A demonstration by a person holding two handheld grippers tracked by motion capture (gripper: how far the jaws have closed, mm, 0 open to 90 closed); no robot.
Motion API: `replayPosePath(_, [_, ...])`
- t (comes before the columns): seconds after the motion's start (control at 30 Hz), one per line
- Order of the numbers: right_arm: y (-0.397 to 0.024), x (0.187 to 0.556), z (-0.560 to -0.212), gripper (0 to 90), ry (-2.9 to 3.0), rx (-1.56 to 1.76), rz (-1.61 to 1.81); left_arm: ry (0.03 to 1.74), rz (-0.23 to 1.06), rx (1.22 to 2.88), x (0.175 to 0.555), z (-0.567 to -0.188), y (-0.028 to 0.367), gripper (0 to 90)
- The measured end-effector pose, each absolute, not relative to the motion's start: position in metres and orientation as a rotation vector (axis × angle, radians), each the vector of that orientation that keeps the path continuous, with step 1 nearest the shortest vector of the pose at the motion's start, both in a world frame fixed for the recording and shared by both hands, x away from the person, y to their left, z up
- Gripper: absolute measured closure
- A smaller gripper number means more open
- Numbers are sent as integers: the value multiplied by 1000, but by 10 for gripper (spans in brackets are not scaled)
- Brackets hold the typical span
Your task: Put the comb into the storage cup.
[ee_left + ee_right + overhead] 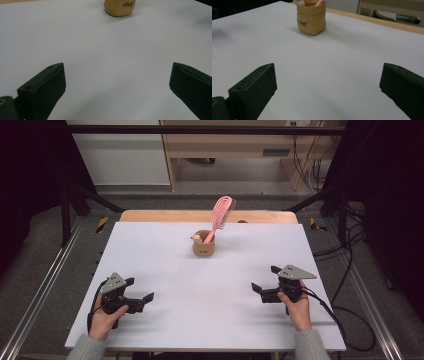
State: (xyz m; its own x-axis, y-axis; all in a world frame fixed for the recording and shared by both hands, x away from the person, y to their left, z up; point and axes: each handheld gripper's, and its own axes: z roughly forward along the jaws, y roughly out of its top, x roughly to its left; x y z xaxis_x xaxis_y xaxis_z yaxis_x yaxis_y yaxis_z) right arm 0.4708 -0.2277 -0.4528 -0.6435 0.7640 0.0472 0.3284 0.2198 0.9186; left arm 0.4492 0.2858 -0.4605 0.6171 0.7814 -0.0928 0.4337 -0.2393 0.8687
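Small tan paper-like pouch (203,249) near white table's (165,320) far edge, holding pink slotted plastic brush (220,215); left gripper (139,290) and right gripper (266,278) jaws apart, empty.

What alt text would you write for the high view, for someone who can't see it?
A small tan pouch stands near the far middle of a white table, with a pink comb sticking up out of it. At the near edge, a person's two hands each hold an open black gripper, the left gripper and right gripper, both apart from the pouch.
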Motion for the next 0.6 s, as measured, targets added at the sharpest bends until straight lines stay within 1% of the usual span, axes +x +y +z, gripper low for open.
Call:
replayPosePath(0.3, [-244, 468, -470, 13, 2101, 1065, 1434, 964, 453, 1870, 448, -460, 285, 5])
replayPosePath(0.6, [-252, 465, -471, 13, 2092, 1060, 1464, 966, 453, 1876, 449, -461, 285, 5])
